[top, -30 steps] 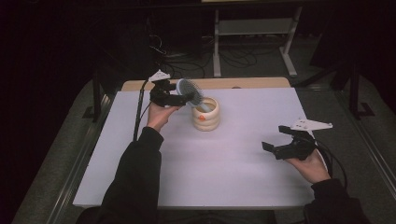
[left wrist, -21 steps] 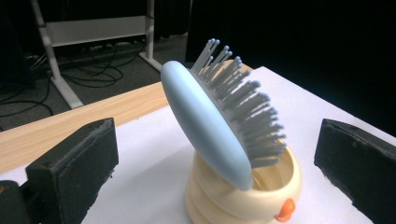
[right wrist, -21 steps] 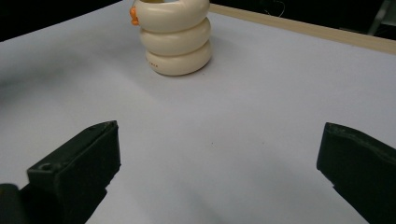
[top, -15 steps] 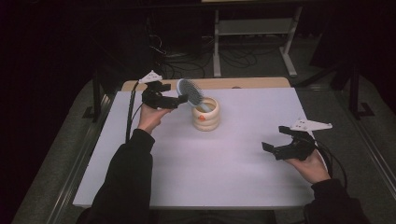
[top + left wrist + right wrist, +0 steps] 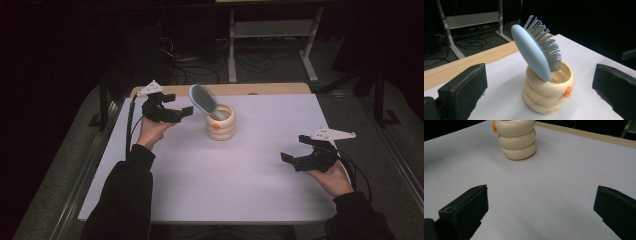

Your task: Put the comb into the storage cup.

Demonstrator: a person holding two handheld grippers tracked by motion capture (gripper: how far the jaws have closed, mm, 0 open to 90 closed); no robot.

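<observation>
1. The pale blue oval hairbrush with grey bristles stands handle-down in the cream ribbed plastic cup shaped like three stacked rings; its head leans out over the cup's rim, bristles turned up and away from the left hand-held gripper's camera.
2. The cup stands upright on the white worktop, toward the far middle of it, and bears a small orange knob on its side. In the high view the brush tilts toward the person's left, and the cup sits under it.
3. The left hand-held gripper is held just left of the brush, above the worktop, clear of both brush and cup. Its black jaws are spread wide and hold nothing; in the left gripper view they frame the cup from either side.
4. The right hand-held gripper is well apart from the cup, near the right front of the worktop, low over the surface. Its jaws are also spread wide and empty, pointing toward the cup.
5. A strip of light wooden board runs along the far edge of the worktop.
6. Beyond it, a dark floor carries loose cables and a grey metal stand.
</observation>
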